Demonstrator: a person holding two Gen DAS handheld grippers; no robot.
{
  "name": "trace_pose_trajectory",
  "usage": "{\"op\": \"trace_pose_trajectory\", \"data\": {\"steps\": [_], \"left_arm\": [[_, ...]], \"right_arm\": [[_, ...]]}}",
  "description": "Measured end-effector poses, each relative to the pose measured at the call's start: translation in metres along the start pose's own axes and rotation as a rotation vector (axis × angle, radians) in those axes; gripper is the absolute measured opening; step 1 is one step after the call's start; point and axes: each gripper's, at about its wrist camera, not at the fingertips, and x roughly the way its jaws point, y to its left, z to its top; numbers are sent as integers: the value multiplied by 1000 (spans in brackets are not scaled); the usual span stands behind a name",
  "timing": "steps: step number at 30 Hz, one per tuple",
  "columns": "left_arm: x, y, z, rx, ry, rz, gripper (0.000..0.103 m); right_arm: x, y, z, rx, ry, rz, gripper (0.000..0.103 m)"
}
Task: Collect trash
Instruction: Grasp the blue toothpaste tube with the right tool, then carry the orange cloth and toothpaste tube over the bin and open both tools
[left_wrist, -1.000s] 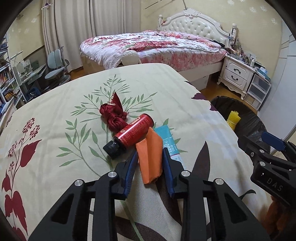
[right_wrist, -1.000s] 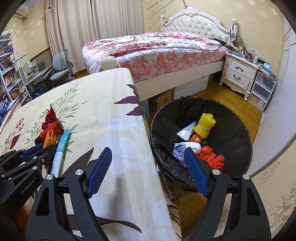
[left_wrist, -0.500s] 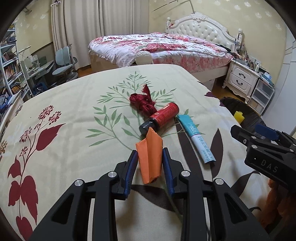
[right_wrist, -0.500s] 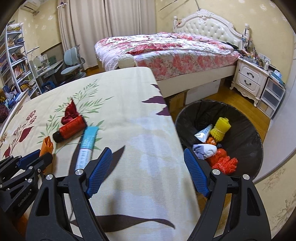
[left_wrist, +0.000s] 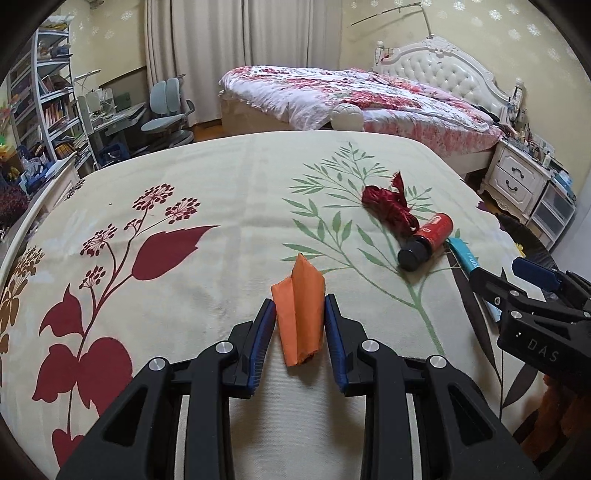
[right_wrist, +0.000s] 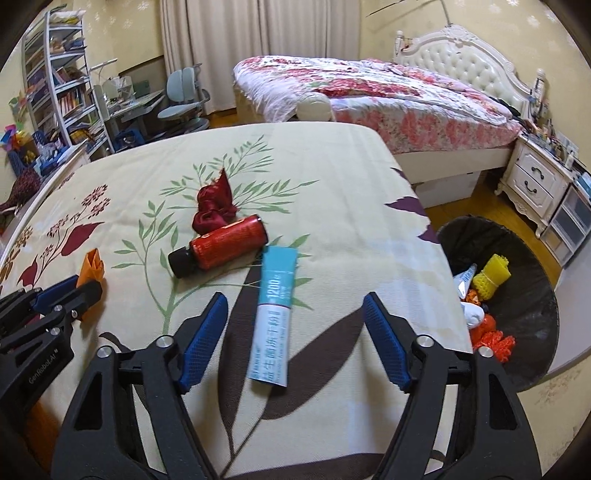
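My left gripper (left_wrist: 300, 314) is shut on a folded orange paper (left_wrist: 299, 314) and holds it above the patterned bedspread; the paper also shows in the right wrist view (right_wrist: 94, 264). My right gripper (right_wrist: 295, 314) is open and empty, straddling a blue-and-white tube (right_wrist: 275, 314) that lies on the bedspread. Beyond the tube lie a red bottle with a black cap (right_wrist: 219, 251) and a crumpled dark red ribbon (right_wrist: 214, 206). The bottle (left_wrist: 426, 240) and ribbon (left_wrist: 388, 206) sit to the right in the left wrist view. A black-lined trash bin (right_wrist: 532, 295) stands right of the bed.
The bin holds a yellow mesh roll (right_wrist: 493, 277), orange netting and white wrappers. A second bed with a floral quilt (right_wrist: 369, 92), a white nightstand (right_wrist: 535, 181), a desk with chairs (right_wrist: 181, 103) and bookshelves (right_wrist: 62, 92) lie behind. The bedspread's right edge (right_wrist: 443, 258) drops toward the bin.
Both grippers have swung left, away from the bin. The left gripper has carried the orange paper left of the bottle. The right gripper now hovers over the tube rather than the bin.
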Motion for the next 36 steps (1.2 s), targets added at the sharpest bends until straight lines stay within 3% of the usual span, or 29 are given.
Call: {"op": "trace_pose_trajectory", "data": {"steps": [9,36], "left_arm": [[0,3,0,-9,-2,-5,30],[-12,-30,2,32,-36,-39,30]], "right_arm": [[4,4,-4,-24,35,0,19],[-28,-32,-12,58,-32,-18,18]]}}
